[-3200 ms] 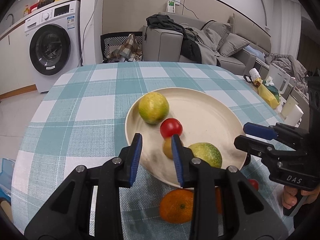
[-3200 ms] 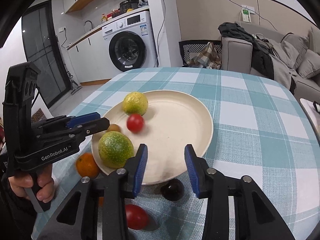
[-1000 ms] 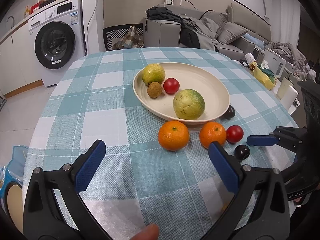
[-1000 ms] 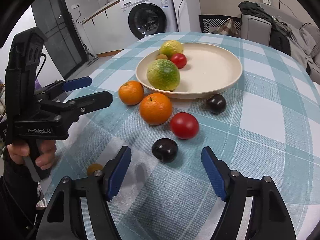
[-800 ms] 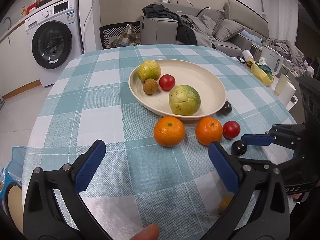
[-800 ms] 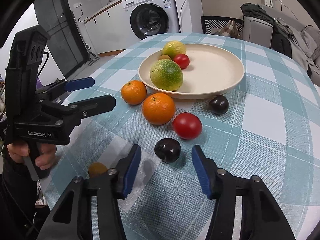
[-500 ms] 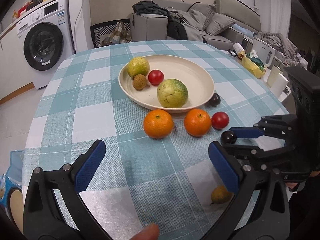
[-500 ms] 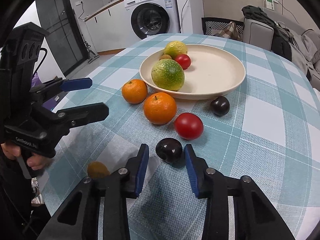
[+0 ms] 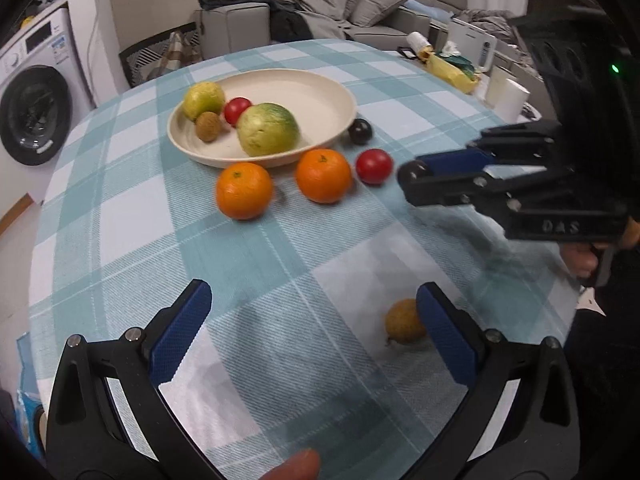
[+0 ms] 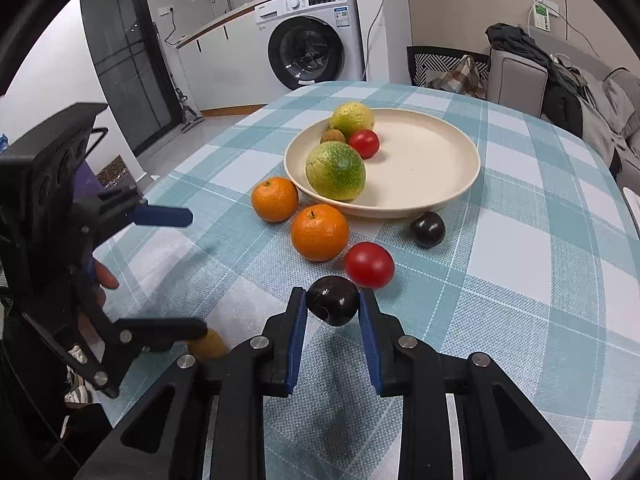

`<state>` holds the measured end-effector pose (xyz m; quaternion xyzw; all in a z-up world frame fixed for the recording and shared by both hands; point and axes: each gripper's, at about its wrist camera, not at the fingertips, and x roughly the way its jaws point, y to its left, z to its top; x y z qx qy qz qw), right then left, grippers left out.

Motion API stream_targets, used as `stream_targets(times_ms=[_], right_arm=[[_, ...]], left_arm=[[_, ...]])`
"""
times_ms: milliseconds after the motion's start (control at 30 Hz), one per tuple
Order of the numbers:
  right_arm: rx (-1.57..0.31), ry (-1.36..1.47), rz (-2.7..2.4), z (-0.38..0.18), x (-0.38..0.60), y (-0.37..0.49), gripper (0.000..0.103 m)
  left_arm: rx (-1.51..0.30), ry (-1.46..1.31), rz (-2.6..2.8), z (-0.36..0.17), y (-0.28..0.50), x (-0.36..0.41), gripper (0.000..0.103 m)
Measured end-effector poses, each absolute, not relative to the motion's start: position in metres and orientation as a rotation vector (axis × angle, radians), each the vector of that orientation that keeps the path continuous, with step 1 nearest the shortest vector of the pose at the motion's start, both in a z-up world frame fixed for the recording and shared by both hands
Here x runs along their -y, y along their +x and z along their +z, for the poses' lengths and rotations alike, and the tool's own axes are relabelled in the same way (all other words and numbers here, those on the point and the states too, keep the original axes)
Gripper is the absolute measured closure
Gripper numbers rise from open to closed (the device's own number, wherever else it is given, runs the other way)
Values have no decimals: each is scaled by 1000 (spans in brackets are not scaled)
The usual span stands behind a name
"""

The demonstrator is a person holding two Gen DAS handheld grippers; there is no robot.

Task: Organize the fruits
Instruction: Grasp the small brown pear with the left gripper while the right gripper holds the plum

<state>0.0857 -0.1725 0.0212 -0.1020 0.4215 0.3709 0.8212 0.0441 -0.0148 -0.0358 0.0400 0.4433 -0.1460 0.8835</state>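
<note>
Plums here look smooth, glossy and firm, so the dark plum (image 10: 333, 306) between the jaws of the right gripper (image 10: 333, 310) could squirt out of a hard pinch; across its widest middle is the sensible hold, with light pressure. Those jaws stand narrow, both pads against its sides, near the tabletop's (image 10: 540, 280) front edge, with the red tomato (image 10: 369, 265) almost touching it. The left gripper (image 9: 316, 336) hangs with jaws wide, holding nothing, its right pad just beside a small brownish-yellow fruit (image 9: 404, 322) by the front edge.

Counted: two dark plums, the second (image 10: 427, 229) against the plate's (image 10: 452, 196) rim; two oranges (image 10: 319, 232), (image 10: 274, 199) off the plate; two tomatoes, one (image 10: 363, 143) on the plate; two green-yellow citrus (image 10: 335, 171), (image 10: 351, 117) and one small brown fruit (image 10: 332, 136), all plated.
</note>
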Motion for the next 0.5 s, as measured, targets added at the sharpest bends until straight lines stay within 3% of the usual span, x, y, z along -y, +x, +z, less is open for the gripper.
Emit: stream_targets(times_ms=[500], right_arm=[[-885, -222, 787, 27, 174, 84, 76]], left_arm=[[-949, 166, -453, -34, 19, 32, 2]])
